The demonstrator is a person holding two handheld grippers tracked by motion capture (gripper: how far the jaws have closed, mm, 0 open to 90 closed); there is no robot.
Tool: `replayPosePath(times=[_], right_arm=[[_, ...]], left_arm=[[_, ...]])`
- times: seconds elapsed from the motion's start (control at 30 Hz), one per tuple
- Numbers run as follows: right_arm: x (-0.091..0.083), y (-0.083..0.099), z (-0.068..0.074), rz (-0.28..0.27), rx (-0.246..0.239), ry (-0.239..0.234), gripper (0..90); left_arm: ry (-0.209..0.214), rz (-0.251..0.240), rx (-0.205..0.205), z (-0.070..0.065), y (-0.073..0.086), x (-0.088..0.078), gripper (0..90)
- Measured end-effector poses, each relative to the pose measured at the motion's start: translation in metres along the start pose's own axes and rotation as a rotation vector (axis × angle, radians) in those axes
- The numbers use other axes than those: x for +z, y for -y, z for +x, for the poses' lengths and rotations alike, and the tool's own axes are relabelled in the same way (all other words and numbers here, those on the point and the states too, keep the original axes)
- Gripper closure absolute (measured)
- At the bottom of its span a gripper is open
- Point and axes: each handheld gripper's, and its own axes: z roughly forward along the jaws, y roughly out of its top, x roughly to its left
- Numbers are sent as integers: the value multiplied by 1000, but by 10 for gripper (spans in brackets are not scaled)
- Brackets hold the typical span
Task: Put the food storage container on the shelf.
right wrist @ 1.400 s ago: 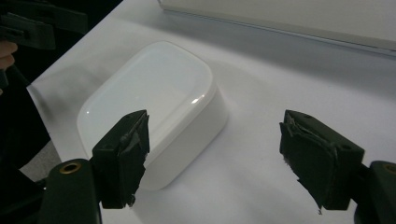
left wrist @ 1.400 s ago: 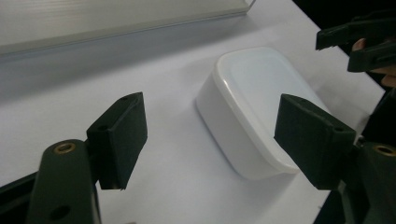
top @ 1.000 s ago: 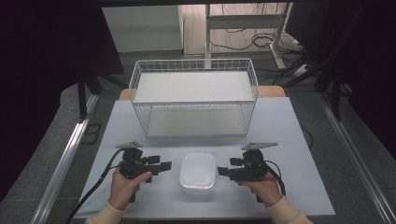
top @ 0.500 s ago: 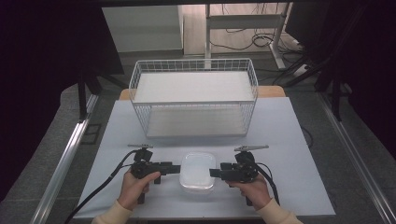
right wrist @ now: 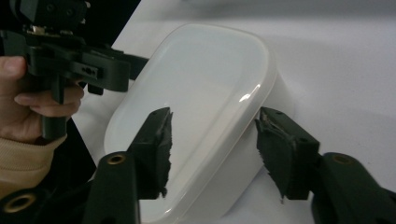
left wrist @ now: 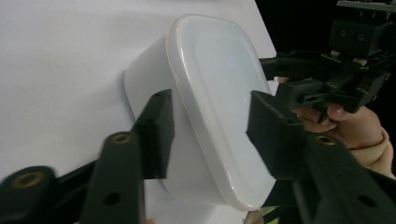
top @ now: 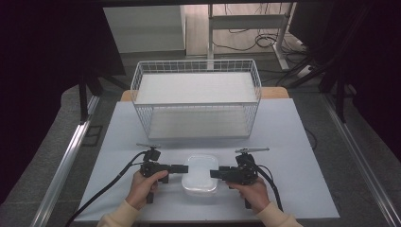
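Vs 1 s ago: both grippers have closed in on the container [top: 200,174] from either side. Back then they sat apart from it, left and right; 0.5 s ago they were already at its ends, and now we see them slightly further in, jaws straddling its short sides. Container and basket [top: 196,101] haven't moved.

Left gripper [top: 182,168]: held in the left hand [top: 144,187], pointing right at the container's left end. In the left gripper view its jaws are wide, 1 on each side of the rim, not pressing on it that we can see.

Right gripper [top: 215,173]: held in the right hand [top: 250,191], pointing left at the container's right end. In the right gripper view [right wrist: 212,149] the jaws are also wide, spanning the lid edge; contact we can't confirm.

Container: white, translucent, rounded-rectangle tub with a fitted lid on, glossy, raised lip around the rim. Lid shows a small highlight in the left gripper view [left wrist: 215,107]. Contents we can't tell. It sits flat on the table [top: 293,142], near the front edge, centred between the 2 hands, well apart from the basket.

Basket: white wire, rectangular, at the back of the table, with a flat white panel across its top level.
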Motion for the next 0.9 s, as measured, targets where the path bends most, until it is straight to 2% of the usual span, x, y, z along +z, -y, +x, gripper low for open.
replayPosePath(times=[0.03, 0.1, 0.17, 0.2, 0.33, 0.37, 0.53, 0.9], right_arm=[[-1, 0, 0, -4, 4, 13, 515], [-1, 0, -1, -7, 8, 20, 541], [-3, 2, -4, -25, 58, 3, 609], [-3, 2, -4, -25, 58, 3, 609], [-6, 3, -10, -40, 133, -46, 664], [-6, 4, -11, -40, 137, -54, 670], [-10, 5, -7, -49, 124, -56, 693], [-19, 7, -1, -71, 88, -53, 744]], left_arm=[[-15, 2, 4, 0, 0, 1, 590], [-30, 1, 3, 0, 1, 1, 610], [-44, 0, 6, -1, 2, 0, 653], [-44, -2, 4, -1, 2, 0, 653], [-51, -10, 19, -5, 4, -3, 685], [-52, -11, 23, -6, 4, -3, 688], [-54, -19, 38, -12, 8, -7, 707], [-23, -37, 72, -22, 11, -15, 773]])
